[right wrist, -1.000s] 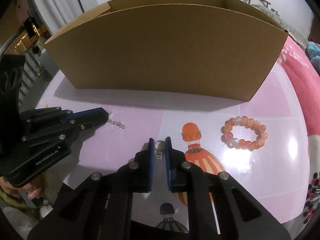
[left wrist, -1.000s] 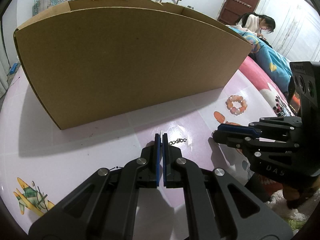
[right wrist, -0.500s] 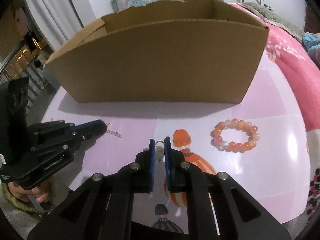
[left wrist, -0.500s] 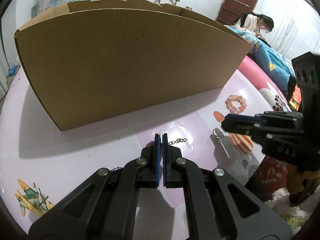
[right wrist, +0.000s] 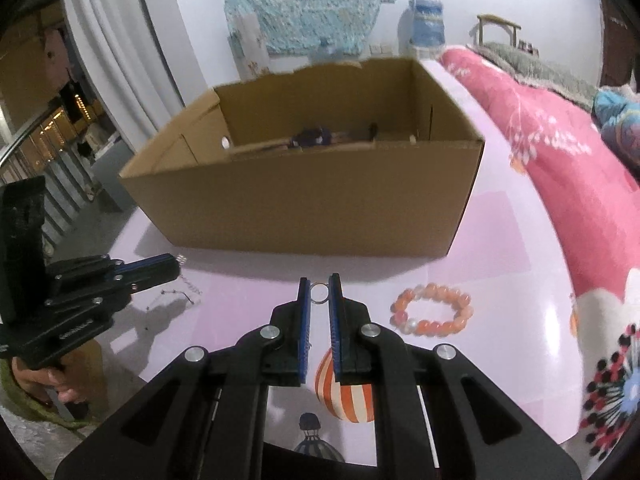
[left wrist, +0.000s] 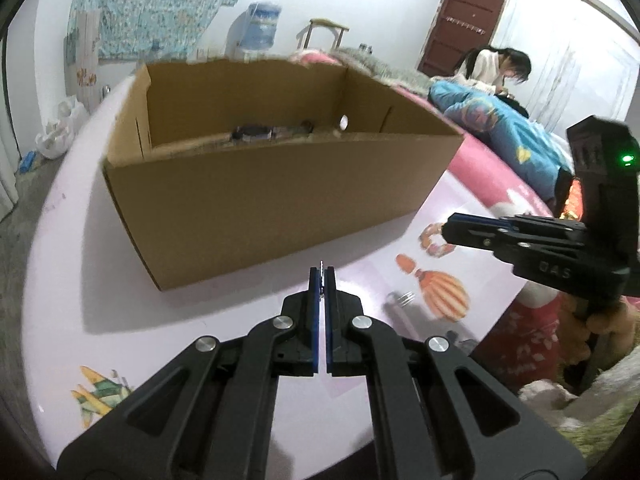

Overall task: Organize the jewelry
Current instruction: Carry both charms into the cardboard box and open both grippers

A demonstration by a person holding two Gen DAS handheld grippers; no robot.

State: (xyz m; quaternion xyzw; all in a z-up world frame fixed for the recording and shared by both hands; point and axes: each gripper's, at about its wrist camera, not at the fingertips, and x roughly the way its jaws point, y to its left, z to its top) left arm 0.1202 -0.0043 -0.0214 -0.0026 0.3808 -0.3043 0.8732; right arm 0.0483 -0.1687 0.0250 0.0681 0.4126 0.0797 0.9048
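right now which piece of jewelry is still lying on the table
The orange bead bracelet. The small ring is pinched in the right gripper, and the thin chain hangs from the left gripper.

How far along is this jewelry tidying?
Some dark items already lie in the cardboard box. In hand: the right gripper pinches a small ring, and the left gripper grips a thin chain. The bead bracelet remains on the table.

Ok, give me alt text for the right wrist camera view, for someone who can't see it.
The right gripper pinches a small silver ring between its blue pads, above a pale pink table. An open cardboard box stands behind, an orange beaded bracelet lies to the right, and the left gripper at left holds a thin chain.
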